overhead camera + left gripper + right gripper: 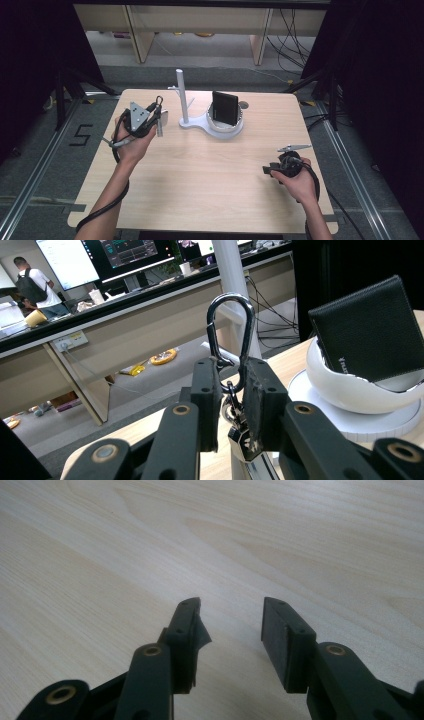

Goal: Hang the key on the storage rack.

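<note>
Holding: my left jaws (232, 405) clamp the carabiner (231, 340), near the table's far left corner.
Aim: loop over the stand (183, 97) peg, steadily.
Right jaws (231, 630): apart, idle.

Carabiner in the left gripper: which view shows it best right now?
The left gripper view: the carabiner stands close up between the left gripper pads, clamped. The high view gives just a small dark loop above the hand. The right gripper view faces bare table.
</note>
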Motion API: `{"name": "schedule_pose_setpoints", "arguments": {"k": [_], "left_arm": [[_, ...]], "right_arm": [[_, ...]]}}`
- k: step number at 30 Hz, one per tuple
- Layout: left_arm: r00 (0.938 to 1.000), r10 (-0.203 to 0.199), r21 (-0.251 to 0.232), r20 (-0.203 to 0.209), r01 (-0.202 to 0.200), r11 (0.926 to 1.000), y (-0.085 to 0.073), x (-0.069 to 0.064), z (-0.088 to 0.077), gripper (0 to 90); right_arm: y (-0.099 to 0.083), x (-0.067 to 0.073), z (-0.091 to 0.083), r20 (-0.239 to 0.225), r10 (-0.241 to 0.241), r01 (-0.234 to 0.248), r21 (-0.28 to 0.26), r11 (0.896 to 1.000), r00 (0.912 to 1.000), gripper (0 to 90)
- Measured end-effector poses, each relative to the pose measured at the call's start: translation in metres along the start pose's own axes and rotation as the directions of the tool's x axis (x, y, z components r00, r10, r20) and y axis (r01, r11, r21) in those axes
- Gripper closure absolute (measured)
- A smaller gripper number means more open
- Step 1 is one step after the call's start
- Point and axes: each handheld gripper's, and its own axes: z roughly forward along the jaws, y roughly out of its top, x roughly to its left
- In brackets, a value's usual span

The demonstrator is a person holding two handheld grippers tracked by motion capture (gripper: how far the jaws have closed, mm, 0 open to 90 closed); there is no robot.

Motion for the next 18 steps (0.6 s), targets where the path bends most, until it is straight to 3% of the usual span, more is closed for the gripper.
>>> {"name": "schedule_pose_setpoints", "arguments": {"k": [1,5,8,14,18], "left_arm": [[1.0,-0.001,-0.001,0.002,0.001,1.0,0.001,0.0,0.0,75.9],[0.9999,-0.002,-0.007,0.012,0.002,1.0,0.005,-0.001,0.002,75.9],[0.9998,0.003,-0.009,0.018,-0.003,1.0,0.008,-0.002,0.005,75.9],[0.9996,-0.002,-0.013,0.029,0.002,0.9999,0.011,-0.004,0.01,75.8],[0.9995,0.0,-0.011,0.031,0.0,0.9999,0.013,-0.005,0.011,75.8]], "right_arm": [[0.0,0.002,0.001,0.055,0.005,-0.004,-0.013,1.0,0.9985,60.1],[0.001,0.003,-0.002,0.055,-0.002,0.0,0.04,0.999,0.9985,60.1],[0.0,0.003,0.0,0.054,-0.001,0.0,0.011,1.0,0.9985,60.1],[0.0,0.002,-0.001,0.049,-0.021,0.021,0.004,1.0,0.9986,60.0],[0.0,0.003,-0.001,0.054,-0.001,0.0,0.013,1.0,0.9986,60.0]]}}
